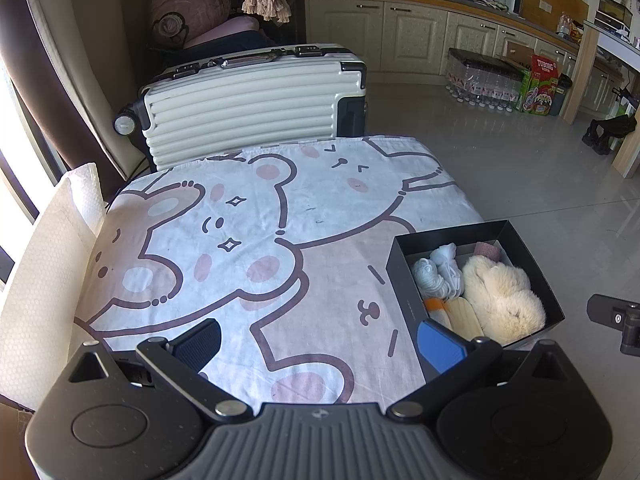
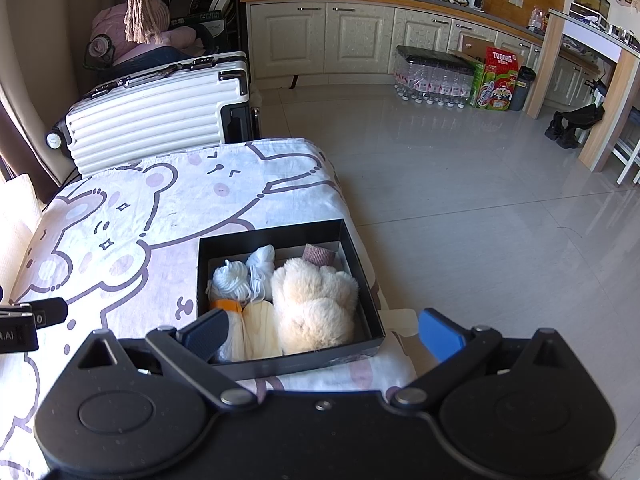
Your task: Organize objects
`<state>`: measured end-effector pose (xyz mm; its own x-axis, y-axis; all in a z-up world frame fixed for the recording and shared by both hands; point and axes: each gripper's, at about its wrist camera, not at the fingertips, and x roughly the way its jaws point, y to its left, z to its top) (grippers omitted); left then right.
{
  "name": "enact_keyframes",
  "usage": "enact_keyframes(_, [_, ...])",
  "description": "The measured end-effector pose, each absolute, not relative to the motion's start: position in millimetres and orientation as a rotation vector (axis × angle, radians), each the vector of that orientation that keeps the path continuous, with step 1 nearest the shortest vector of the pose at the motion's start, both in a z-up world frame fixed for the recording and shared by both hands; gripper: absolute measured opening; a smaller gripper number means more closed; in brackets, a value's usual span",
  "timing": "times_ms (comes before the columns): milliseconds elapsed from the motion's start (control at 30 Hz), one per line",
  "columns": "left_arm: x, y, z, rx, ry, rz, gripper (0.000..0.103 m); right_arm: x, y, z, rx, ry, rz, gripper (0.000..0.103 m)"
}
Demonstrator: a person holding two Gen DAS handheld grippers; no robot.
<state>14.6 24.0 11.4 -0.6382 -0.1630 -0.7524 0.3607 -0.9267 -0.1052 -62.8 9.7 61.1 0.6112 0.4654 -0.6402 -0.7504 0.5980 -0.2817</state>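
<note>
Both grippers are spread wide and carry nothing: the left gripper (image 1: 320, 342) hovers over the bare cartoon-bear cloth (image 1: 248, 216) that covers the desk, and the right gripper (image 2: 322, 330) hangs just above the near edge of the black box (image 2: 362, 252), with one finger over its near-left corner and the other out past its right wall. The box sits at about 4 o'clock on the desk as the left wrist view shows it, close to the right edge. Inside it, a fluffy cream plush (image 2: 316, 300) fills the right half; pale blue yarn bundles (image 2: 232, 280) lie at the far left, a pinkish roll (image 2: 318, 252) stands in the far corner at about 1 o'clock, and flat cream pieces (image 2: 260, 328) with something orange (image 2: 226, 305) lie at the near side. No loose item shows anywhere on the cloth in either view. Judging from that, the gathering looks finished or very nearly so; what may remain is tidying the contents or closing the box, though no lid is visible.
</note>
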Motion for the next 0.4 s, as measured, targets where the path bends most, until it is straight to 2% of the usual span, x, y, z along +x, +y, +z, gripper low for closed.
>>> enact_keyframes(400, [15.0,24.3,9.9,1.164,0.365,-2.587,0.103,-62.4,9.5,61.2,-0.575,0.549,0.747,0.103])
